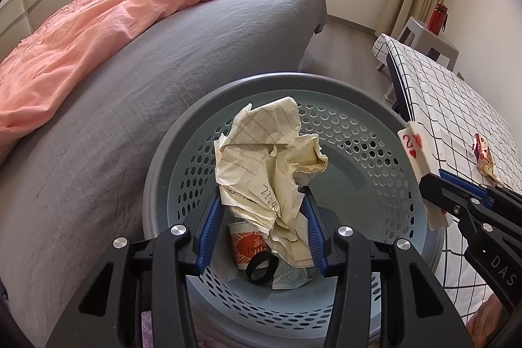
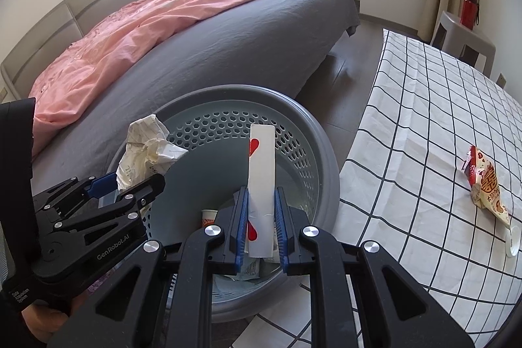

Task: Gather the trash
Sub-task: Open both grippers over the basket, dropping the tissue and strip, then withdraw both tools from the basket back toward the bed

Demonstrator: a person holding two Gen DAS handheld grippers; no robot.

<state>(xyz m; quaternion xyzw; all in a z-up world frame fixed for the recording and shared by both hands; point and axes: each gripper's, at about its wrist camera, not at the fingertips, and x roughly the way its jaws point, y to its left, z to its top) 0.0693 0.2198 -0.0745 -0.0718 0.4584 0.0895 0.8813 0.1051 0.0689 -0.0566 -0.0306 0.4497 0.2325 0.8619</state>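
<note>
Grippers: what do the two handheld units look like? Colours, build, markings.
Both match: black angular plastic bodies with triangular cutouts, round silver pivot bolts, and blue ribbed pads lining the fingers. The left gripper shows white "GenRobot.AI" lettering on its side and small print on the handle in the right wrist view. The right gripper shows white letters "DAS" on its body in the left wrist view. No cables or sleeves visible.

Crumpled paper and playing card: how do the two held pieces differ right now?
The crumpled paper is a bulky, creased yellowish wad with ruled lines; the playing card is flat, white, with red hearts. The left gripper holds the paper with its jaws apart around it; the right gripper pinches the card almost shut. The card stands upright; the paper has no clear orientation. Both hang over the basket.
</note>
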